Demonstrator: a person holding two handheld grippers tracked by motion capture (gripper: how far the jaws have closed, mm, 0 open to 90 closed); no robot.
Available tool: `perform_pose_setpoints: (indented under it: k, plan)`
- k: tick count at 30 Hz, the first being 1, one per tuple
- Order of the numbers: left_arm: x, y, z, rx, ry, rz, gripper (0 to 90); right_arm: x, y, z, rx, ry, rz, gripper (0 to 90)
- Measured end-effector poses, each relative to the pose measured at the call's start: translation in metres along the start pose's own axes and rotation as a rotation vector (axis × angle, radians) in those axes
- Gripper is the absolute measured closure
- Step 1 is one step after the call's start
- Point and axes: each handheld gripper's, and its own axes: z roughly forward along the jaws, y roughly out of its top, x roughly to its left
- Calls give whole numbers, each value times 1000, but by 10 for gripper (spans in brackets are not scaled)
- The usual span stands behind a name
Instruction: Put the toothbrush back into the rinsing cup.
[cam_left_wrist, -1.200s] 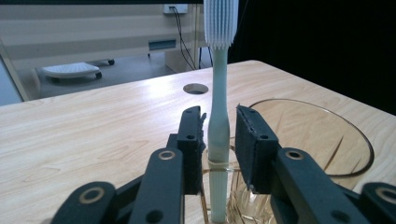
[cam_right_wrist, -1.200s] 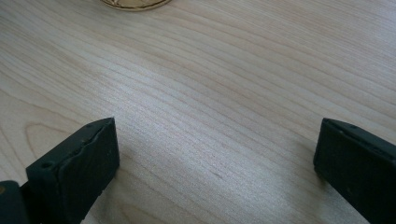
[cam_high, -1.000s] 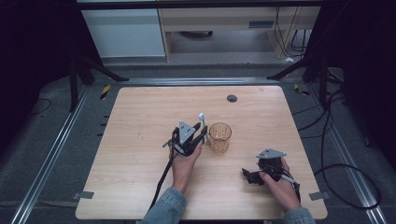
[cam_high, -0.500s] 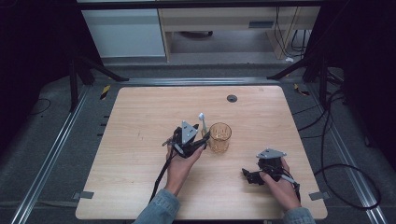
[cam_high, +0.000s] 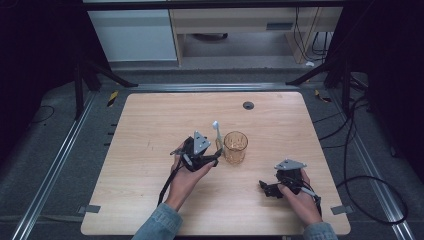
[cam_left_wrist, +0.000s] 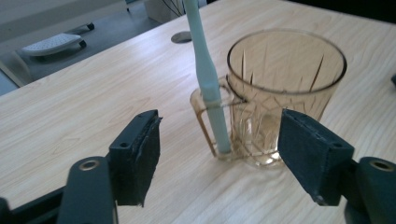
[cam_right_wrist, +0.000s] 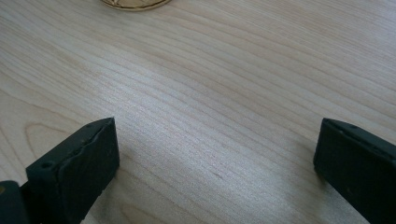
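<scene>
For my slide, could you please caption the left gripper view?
Open left tool facing an amber cup, a pale toothbrush standing in its handle loop.

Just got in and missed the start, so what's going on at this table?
A person at a wooden table holds a gripper in each hand. The left gripper is open in front of an amber glass cup, where a pale toothbrush stands upright through the cup's handle loop. The jaws are apart and touch neither. The right gripper is open too, low over bare wood nearer the person, holding nothing.
</scene>
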Motion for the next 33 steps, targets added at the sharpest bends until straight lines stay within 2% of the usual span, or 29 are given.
perform_pose_setpoints:
  k: [3, 7, 11, 15, 25, 33]
  plan:
    - [4, -5, -3, 27, -2, 8, 265, 0, 0, 0, 0, 2, 1, 6]
    - [11, -9, -7, 53, -6, -19, 201, 0, 0, 0, 0, 1, 1, 6]
    - [17, -12, -11, 88, -21, -15, 151, 0, 0, 0, 1, 1, 1, 5]
    - [24, -16, -15, 109, -30, -36, 132, 0, 0, 0, 0, 1, 1, 5]
    - [42, -16, -26, 198, -20, -43, 111, 0, 0, 0, 0, -1, -3, 5]
    - [63, -29, -27, 296, 15, -66, 107, 0, 0, 0, -1, 0, -2, 5]
